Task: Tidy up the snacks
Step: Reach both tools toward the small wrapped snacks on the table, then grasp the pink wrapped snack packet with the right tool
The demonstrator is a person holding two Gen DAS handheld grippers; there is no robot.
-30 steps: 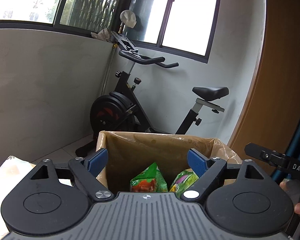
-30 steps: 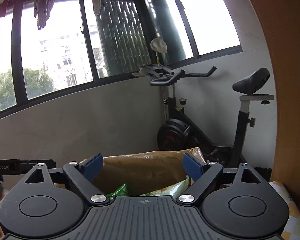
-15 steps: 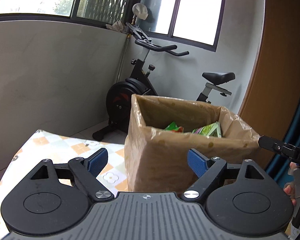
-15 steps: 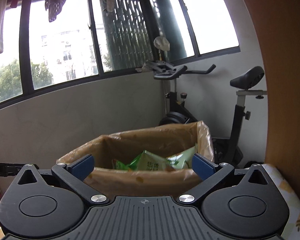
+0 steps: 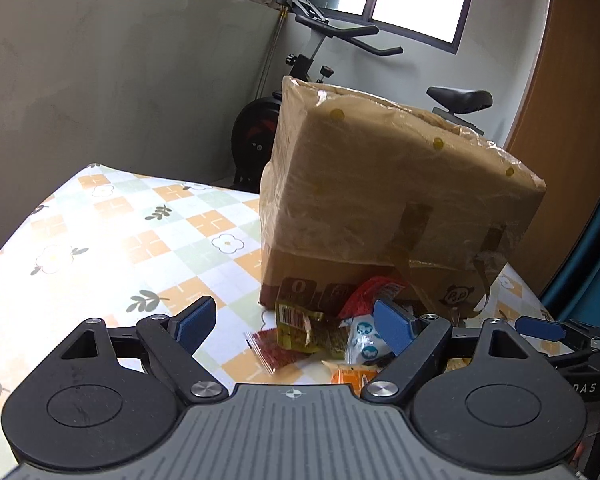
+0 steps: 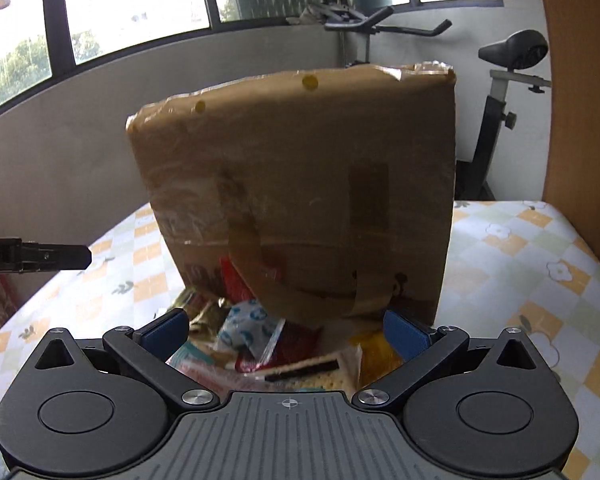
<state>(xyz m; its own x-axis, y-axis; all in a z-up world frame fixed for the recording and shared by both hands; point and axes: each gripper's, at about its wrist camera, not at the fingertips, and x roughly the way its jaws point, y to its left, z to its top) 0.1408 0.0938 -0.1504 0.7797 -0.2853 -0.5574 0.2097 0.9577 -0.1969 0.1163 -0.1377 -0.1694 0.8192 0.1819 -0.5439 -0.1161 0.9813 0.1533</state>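
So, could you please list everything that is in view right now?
cardboard box: one, brown, plastic-wrapped, upright on the table.
snack packets: a loose pile, red, yellow, white-blue, orange, at the box's near foot.
tablecloth: one, checked orange, green and white, covers the table.
exercise bike: one, black, behind the box.
windows: along the back wall.
left hand-held gripper: black, blue pads, open.
right hand-held gripper: same, open, jaws just widened, nothing gripped.

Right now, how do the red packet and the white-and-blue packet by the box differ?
The red packet lies flat on the tablecloth, clear of the box; the white-and-blue packet sits crumpled, nearer the box. Red is plain; white-and-blue carries round blue prints. Both lie loose between the left gripper jaws.
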